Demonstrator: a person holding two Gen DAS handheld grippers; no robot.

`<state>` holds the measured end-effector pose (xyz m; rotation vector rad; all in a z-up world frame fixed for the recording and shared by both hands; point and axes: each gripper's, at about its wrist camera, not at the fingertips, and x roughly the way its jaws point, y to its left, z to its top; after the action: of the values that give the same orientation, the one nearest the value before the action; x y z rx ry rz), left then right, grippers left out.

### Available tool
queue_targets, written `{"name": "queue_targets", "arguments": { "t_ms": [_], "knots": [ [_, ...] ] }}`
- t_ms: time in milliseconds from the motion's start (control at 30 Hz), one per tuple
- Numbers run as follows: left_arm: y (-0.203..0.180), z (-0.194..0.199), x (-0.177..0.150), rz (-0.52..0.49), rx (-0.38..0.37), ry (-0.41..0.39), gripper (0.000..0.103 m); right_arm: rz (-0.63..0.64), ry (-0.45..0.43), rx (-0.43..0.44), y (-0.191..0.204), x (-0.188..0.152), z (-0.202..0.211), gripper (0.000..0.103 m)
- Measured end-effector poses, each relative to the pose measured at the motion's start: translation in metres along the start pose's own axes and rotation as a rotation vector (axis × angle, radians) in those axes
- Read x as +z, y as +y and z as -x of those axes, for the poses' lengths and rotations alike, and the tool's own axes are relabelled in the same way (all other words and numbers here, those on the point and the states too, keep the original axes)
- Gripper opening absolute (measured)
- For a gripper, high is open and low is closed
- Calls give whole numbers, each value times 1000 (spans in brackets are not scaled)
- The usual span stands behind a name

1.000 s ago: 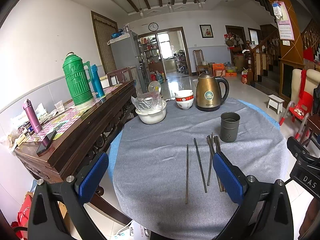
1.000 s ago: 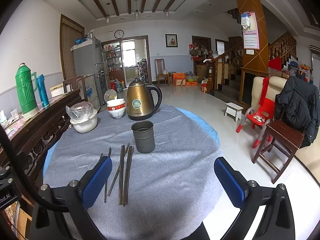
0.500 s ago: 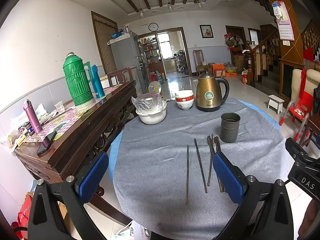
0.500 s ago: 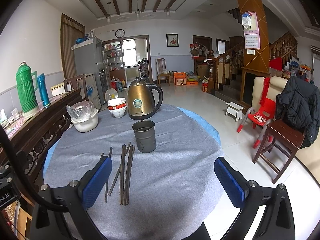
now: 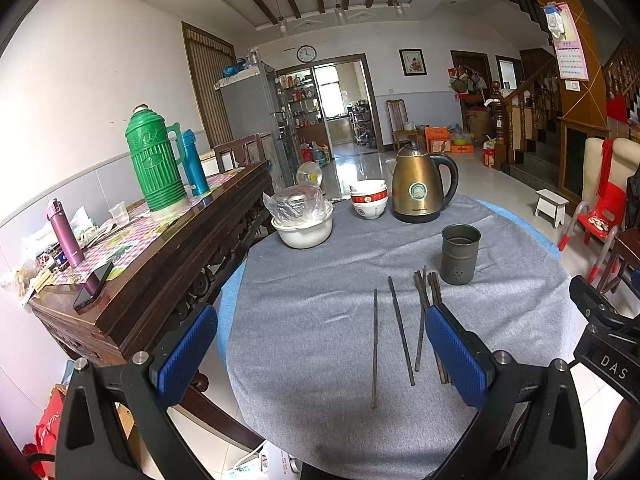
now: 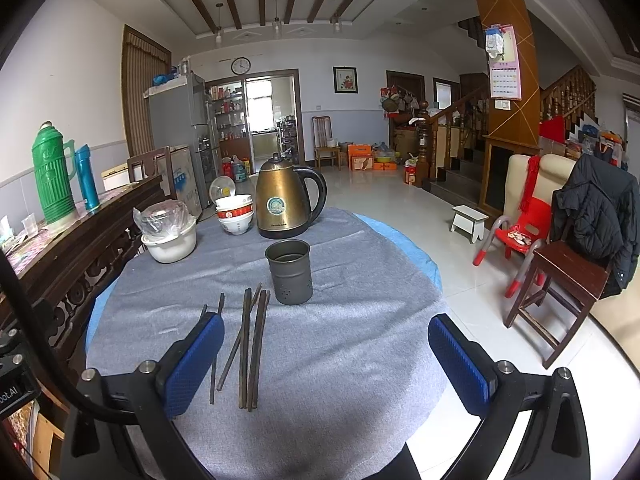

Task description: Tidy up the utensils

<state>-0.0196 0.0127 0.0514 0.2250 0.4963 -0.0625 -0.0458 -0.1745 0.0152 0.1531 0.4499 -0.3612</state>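
Several dark chopsticks (image 5: 400, 336) (image 6: 250, 348) lie side by side on the grey cloth of the round table (image 5: 312, 320) (image 6: 352, 320). A grey metal holder cup (image 5: 460, 254) (image 6: 289, 272) with small holes stands upright just beyond their far ends. My left gripper (image 5: 320, 354) hovers open over the near table edge, its right pad covering the rightmost sticks. My right gripper (image 6: 326, 364) is also open, with nothing between its fingers; its left pad hides part of the leftmost sticks.
A bronze kettle (image 5: 420, 188) (image 6: 286, 204), stacked bowls (image 5: 369, 200) and a white pot with a plastic bag (image 5: 302, 220) stand at the table's far side. A dark wooden sideboard (image 5: 168, 248) with thermoses is at left. A wooden chair (image 6: 560, 280) stands at right.
Both grippers have edged slightly forward toward the chopsticks and holder; nothing on the table has moved.
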Motion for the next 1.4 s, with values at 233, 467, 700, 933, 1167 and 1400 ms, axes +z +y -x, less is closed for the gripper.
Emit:
{"name": "queue_targets", "arguments": {
  "t_ms": [233, 467, 700, 933, 1167, 1400],
  "knots": [
    [0, 0, 0, 0, 0, 2, 103, 4, 6, 2, 3, -1, -4, 103],
    [0, -3, -1, 2, -1, 7, 103, -7, 29, 11, -1, 2, -2, 103],
    [-1, -10, -3, 10, -10, 22, 103, 41, 98, -14, 2, 1, -6, 103],
    [-5, -27, -3, 23, -28, 55, 103, 81, 116, -23, 3, 2, -15, 103],
    [13, -91, -7, 76, -48, 203, 103, 56, 135, 156, 1, 11, -58, 103],
    [43, -175, -27, 160, -27, 380, 103, 88, 235, 326, 22, 18, -152, 67]
  ]
}}
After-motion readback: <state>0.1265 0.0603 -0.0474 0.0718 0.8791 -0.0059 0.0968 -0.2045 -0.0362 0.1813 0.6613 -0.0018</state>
